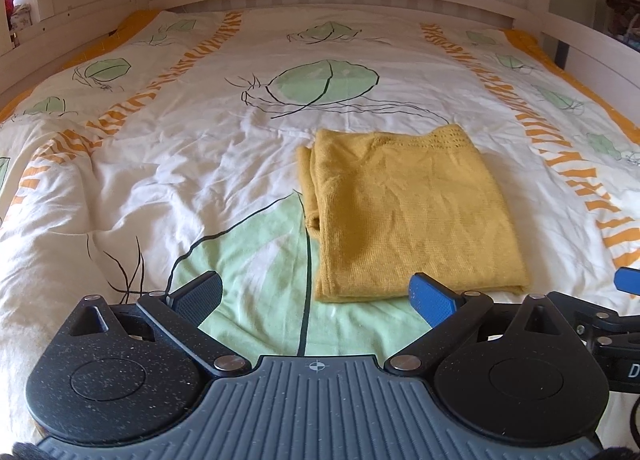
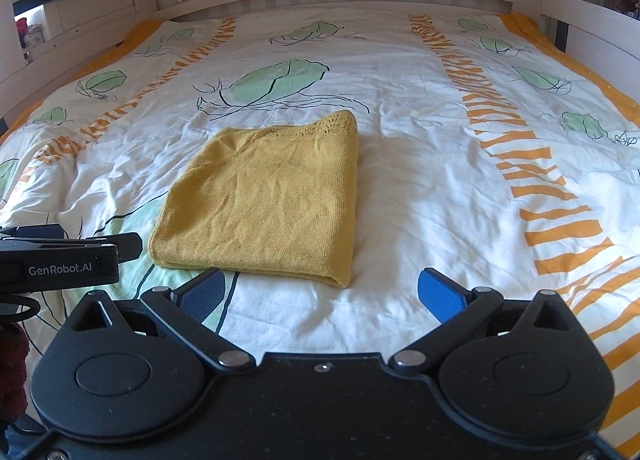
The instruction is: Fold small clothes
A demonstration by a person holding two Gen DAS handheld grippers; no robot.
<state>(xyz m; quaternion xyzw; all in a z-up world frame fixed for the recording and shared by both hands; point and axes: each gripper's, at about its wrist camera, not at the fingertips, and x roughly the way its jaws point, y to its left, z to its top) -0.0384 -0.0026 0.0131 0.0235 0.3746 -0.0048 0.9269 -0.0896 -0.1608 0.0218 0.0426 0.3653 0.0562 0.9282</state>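
"GenRobot.AI" marks left claw (image 2: pixel 132 246) beside folded yellow knit (image 2: pixel 268 199).

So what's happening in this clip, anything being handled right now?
Nothing is held at this moment. A yellow knitted garment lies folded into a neat rectangle on the patterned duvet of a bed. The left tongs and right tongs are both open and empty, just short of the garment's near edge. The fold looks finished.

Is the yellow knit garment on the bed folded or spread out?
Folded: the yellow knit garment lies as a compact rectangle, with layered edges.
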